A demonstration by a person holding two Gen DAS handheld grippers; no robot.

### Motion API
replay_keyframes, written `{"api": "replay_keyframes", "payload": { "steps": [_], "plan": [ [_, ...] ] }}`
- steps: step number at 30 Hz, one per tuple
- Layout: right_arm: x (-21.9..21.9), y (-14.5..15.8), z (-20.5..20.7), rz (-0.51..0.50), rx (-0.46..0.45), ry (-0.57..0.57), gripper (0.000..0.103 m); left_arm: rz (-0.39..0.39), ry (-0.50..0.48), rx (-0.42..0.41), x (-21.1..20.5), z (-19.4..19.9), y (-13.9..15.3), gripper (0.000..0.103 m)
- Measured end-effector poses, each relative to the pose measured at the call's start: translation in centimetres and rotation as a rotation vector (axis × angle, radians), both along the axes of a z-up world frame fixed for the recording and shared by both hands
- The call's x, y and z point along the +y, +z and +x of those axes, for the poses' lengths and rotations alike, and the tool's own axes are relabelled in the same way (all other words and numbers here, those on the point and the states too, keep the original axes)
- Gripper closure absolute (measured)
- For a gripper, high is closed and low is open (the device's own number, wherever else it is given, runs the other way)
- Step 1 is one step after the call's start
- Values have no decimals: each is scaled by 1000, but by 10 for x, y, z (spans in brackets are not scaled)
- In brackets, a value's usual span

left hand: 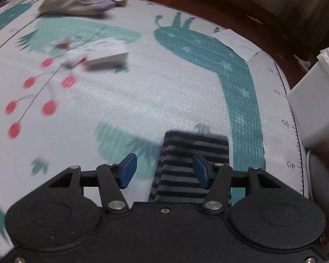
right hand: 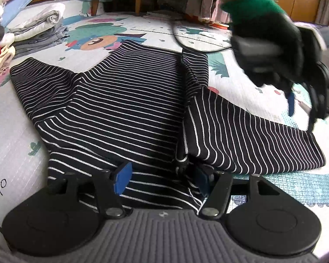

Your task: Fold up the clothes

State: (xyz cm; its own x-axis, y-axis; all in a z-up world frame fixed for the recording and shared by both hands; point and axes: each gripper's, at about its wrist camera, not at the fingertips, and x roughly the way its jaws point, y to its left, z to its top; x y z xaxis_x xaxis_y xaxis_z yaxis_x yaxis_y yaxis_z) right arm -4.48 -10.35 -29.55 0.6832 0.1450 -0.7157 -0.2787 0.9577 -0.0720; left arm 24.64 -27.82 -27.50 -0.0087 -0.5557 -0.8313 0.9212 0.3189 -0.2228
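One black, white-striped top (right hand: pixel 125 100) lies flat, sleeve folded across. Both grippers, left (left hand: pixel 164 171) and right (right hand: pixel 162 178), hover spread apart, gripping nothing.

One black white-striped knit garment (right hand: pixel 120 100), one small white cardboard box (left hand: pixel 107 54), one white plastic bin (left hand: pixel 315 109), two black blue-padded grippers (left hand: pixel 163 171) (right hand: pixel 162 176).

left gripper (left hand: pixel 164 171): points steeply down, its 2 blue pads apart, not pressing on anything
left hand (right hand: pixel 272 28): black glove with a green cuff, wrapped around the gripper's handle, blurred
right gripper (right hand: pixel 162 179): angled down, its 2 blue pads apart, nothing clamped between them
right hand: out of sight behind its camera
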Motion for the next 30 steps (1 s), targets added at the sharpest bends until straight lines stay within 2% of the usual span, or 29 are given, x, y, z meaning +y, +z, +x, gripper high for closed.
{"api": "replay_keyframes", "payload": {
  "steps": [3, 5, 7, 8, 9, 10, 11, 14, 19, 25, 30],
  "plan": [
    [0, 0, 0, 5, 1, -2, 40, 27, -27, -6, -17, -2, -8, 50],
    [-1, 0, 0, 6, 2, -2, 40, 66, -68, -31, -26, -9, -12, 58],
    [-1, 0, 0, 9, 3, -2, 39, 79, -92, -71, -31, -16, -14, 58],
    [-1, 0, 0, 10, 4, -1, 39, 79, -89, -77, -30, -17, -14, 62],
    [-1, -1, 0, 10, 3, -2, 38, 79, -79, -85, -29, -16, -14, 70],
    [-1, -1, 0, 9, 3, -3, 37, 78, -68, -90, -28, -14, -13, 88],
    [-1, -1, 0, 8, 3, -5, 37, 74, -59, -76, -26, -11, -13, 96],
    [1, -1, 1, 5, 3, -9, 36, 38, -66, -74, -16, -13, -5, 97],
    [1, -3, 0, -1, -4, -7, 33, -99, -49, -61, 23, -10, 29, 97],
    [2, -3, -1, -23, -14, -3, 31, -239, -1, -68, 94, -5, 83, 97],
    [1, -3, -3, -45, -31, 11, 29, -308, 17, -79, 160, -13, 125, 97]
  ]
}}
